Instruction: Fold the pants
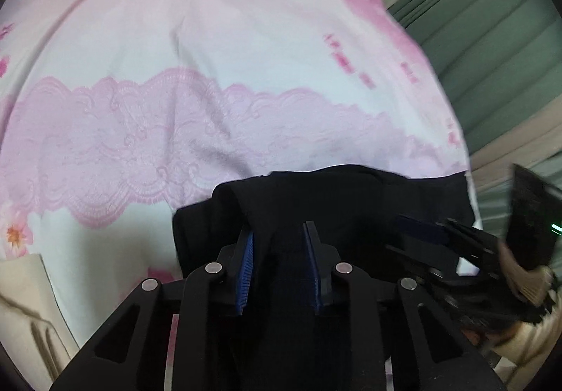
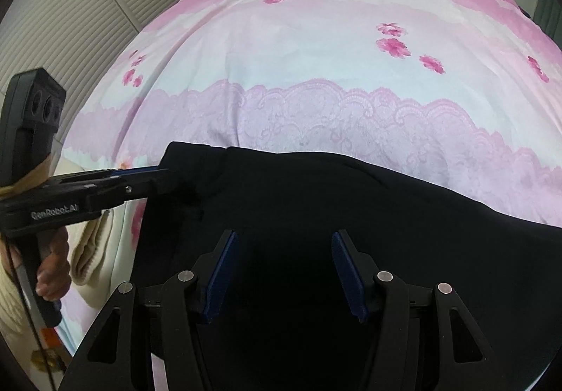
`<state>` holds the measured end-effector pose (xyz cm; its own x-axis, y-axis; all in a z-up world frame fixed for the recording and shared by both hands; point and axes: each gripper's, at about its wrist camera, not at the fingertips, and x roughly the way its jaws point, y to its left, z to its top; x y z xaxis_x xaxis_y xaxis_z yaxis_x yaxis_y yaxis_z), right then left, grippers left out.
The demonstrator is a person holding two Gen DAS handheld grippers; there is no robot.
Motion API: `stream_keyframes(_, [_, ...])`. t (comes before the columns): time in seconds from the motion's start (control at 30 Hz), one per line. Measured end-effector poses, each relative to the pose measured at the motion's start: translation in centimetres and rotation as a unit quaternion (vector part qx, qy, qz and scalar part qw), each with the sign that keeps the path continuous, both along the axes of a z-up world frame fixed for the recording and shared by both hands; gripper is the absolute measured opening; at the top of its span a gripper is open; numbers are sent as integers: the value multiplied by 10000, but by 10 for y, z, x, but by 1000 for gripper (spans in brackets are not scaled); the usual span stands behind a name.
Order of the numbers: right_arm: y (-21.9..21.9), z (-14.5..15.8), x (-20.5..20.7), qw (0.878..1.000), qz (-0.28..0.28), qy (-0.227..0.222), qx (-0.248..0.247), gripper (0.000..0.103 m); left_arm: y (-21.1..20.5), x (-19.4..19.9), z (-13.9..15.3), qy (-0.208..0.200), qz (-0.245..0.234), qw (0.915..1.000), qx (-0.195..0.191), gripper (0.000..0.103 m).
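Pink floral bedspread (image 2: 351, 82), louvred doors (image 2: 70, 22)

Lying on the bed (image 2: 351, 82), near its close edge: pants (image 2: 316, 201). Hovering over the pants' left corner: left gripper (image 1: 279, 264), fabric between its fingers. Hovering over the pants to the right: right gripper (image 2: 284, 271).
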<state>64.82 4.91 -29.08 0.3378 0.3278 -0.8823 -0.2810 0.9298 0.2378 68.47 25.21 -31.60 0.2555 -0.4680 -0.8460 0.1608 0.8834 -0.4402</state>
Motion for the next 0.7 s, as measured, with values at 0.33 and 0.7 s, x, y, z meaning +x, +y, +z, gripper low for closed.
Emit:
stream_keyframes(0.33, [-2,5,-2,10000,19,-60,-60,57,17,-17,-1,-2,851,9961,218,10])
stream_keyframes(0.7, [-13,19,-14,9996,-112,-214,-155,57,9,-12,11,-129,716,9871,1424,49])
